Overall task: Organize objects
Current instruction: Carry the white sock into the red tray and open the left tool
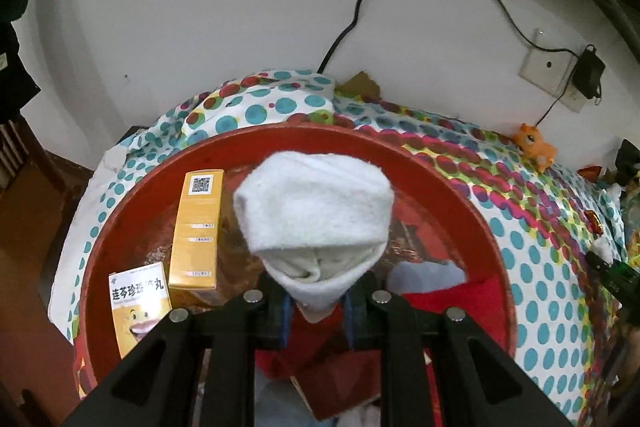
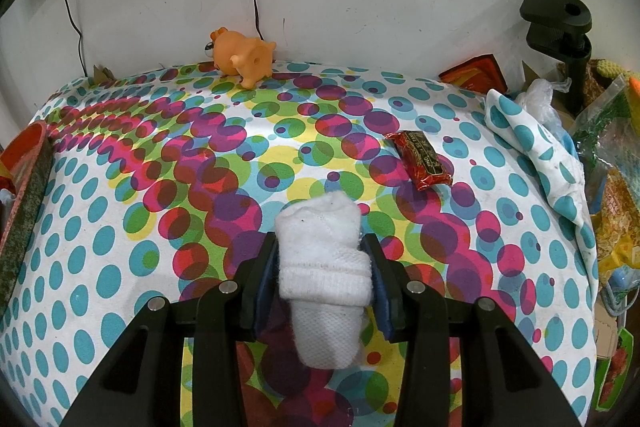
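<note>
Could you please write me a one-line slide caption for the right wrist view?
Right gripper holds a rolled white sock over the dotted cloth, with a red packet and an orange toy beyond.

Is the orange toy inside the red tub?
No, the orange toy lies on the dotted cloth by the wall, outside the red tub.

Dotted cloth [image 2: 120,227] bears an orange toy [image 2: 242,61], red packet [image 2: 424,161] and red tray [image 1: 472,203]
</note>
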`<action>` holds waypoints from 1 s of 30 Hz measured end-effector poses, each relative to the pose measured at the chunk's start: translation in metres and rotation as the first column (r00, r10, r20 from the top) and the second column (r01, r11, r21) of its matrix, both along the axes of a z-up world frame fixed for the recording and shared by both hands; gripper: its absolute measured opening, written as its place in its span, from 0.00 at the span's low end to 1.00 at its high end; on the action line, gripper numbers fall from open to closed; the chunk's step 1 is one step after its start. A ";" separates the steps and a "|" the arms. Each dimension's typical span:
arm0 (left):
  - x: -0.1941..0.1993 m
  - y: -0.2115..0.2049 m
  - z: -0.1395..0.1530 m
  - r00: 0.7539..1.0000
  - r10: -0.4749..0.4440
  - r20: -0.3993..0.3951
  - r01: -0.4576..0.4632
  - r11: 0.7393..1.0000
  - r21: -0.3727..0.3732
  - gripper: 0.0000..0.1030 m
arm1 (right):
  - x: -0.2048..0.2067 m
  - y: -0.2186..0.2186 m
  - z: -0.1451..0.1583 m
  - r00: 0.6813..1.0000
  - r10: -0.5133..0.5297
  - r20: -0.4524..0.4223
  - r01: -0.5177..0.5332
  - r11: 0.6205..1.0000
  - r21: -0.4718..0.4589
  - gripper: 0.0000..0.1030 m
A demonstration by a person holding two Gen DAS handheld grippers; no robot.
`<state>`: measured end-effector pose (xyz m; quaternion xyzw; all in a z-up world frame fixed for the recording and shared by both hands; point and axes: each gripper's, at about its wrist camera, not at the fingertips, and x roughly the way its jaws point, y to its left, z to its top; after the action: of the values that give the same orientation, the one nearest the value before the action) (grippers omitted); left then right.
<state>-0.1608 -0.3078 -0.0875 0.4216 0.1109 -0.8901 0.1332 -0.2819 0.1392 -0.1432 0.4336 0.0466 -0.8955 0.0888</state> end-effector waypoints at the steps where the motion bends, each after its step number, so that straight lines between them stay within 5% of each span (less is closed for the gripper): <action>1: -0.001 -0.002 -0.002 1.000 0.007 0.000 -0.007 1.000 0.006 0.19 | 0.000 0.000 0.000 1.000 0.000 0.000 0.000 1.000 0.001 0.39; 7: -0.005 -0.010 -0.008 1.000 0.017 -0.007 -0.017 0.999 0.050 0.28 | -0.001 0.002 -0.001 1.000 -0.001 -0.001 0.001 1.000 0.004 0.39; 11: -0.002 -0.009 -0.008 1.000 0.015 -0.005 -0.016 1.000 -0.021 0.39 | -0.001 0.002 -0.001 1.000 -0.002 -0.001 0.002 1.000 0.007 0.39; 20: 0.052 -0.004 0.012 0.995 0.008 -0.096 -0.015 0.997 -0.079 0.40 | 0.001 0.000 -0.002 1.000 0.000 -0.010 0.000 1.000 0.028 0.38; 30: 0.125 0.012 0.007 0.989 0.022 -0.145 -0.027 0.999 -0.030 0.40 | 0.004 -0.006 0.001 1.000 -0.005 -0.021 0.006 0.998 0.056 0.29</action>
<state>-0.0362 -0.2958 -0.0801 0.3524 0.1115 -0.9182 0.1424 -0.2779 0.1335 -0.1423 0.4267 0.0717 -0.8985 0.0737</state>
